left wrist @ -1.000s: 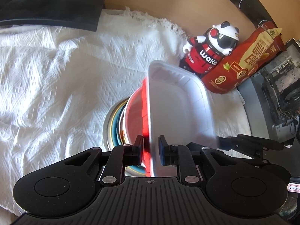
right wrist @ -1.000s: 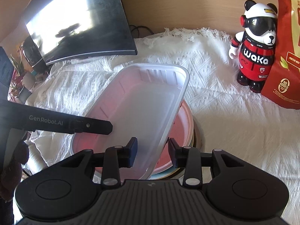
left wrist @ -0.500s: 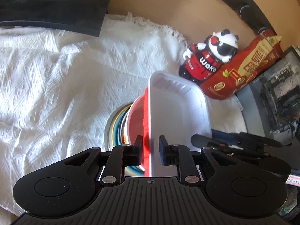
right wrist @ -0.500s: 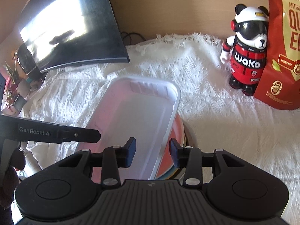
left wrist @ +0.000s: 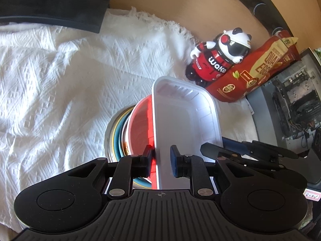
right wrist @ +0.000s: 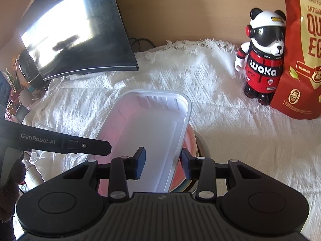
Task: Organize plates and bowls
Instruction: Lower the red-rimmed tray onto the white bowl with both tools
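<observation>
A white rectangular plastic tray (left wrist: 186, 124) lies on top of a stack of round dishes: a red bowl (left wrist: 140, 128) over blue and cream plates (left wrist: 116, 132). My left gripper (left wrist: 160, 162) straddles the tray's left rim; its jaws stand a little apart, with a gap on the inner side. My right gripper (right wrist: 162, 162) straddles the tray's (right wrist: 152, 132) right rim with its jaws apart. The red bowl (right wrist: 190, 142) peeks out under the tray. Each gripper shows in the other's view.
The stack sits on a white woven cloth (right wrist: 220, 116). A panda figurine (right wrist: 262, 56) and a red snack bag (right wrist: 303, 50) stand at the back right. A dark curved monitor (right wrist: 76, 32) stands at the back left. An open computer case (left wrist: 295, 100) is on the right.
Both grippers have pulled back and risen slightly. The left jaws have opened a little off the tray rim. The tray has settled flat on the stack.
</observation>
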The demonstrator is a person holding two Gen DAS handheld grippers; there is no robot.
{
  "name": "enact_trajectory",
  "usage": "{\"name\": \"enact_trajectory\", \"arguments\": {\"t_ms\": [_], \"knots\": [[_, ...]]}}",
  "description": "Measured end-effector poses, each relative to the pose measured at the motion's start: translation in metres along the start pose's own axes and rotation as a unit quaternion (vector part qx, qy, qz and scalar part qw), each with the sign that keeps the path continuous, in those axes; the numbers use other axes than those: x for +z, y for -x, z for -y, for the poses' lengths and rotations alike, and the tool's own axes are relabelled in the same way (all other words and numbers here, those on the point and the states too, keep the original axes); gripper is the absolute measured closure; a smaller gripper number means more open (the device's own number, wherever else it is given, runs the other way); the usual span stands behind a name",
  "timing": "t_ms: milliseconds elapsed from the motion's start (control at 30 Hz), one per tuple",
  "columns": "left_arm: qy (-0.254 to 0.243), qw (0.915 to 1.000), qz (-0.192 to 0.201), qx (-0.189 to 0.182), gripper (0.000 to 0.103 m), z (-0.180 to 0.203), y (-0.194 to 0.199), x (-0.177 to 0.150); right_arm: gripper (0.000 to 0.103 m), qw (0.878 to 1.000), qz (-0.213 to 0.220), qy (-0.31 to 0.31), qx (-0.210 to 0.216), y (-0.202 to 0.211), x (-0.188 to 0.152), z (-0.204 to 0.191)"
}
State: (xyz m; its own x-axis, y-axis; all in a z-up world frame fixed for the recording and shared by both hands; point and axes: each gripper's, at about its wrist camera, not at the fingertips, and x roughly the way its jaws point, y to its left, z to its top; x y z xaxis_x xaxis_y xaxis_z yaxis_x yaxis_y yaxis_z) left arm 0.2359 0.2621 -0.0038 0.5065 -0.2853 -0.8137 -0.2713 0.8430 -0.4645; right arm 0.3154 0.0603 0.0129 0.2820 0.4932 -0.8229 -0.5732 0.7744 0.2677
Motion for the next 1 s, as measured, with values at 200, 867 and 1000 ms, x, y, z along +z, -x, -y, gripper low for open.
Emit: {"name": "enact_trajectory", "arguments": {"t_ms": [200,867,1000], "knots": [[0.009,0.9999,0.004,-0.002,0.082,-0.003,0.002,0.004,0.065,1.000,-0.003,-0.003,0.001,-0.002,-0.002,0.003],[-0.033,0.9981,0.024,-0.047,0.081,-0.011,0.009,0.019,0.065,0.999,0.033,-0.008,-0.037,0.001,0.002,-0.015],[-0.026,0.9984,0.019,-0.046,0.081,-0.015,0.004,0.021,0.065,0.998,0.041,0.002,-0.042,0.000,0.001,-0.019]]}}
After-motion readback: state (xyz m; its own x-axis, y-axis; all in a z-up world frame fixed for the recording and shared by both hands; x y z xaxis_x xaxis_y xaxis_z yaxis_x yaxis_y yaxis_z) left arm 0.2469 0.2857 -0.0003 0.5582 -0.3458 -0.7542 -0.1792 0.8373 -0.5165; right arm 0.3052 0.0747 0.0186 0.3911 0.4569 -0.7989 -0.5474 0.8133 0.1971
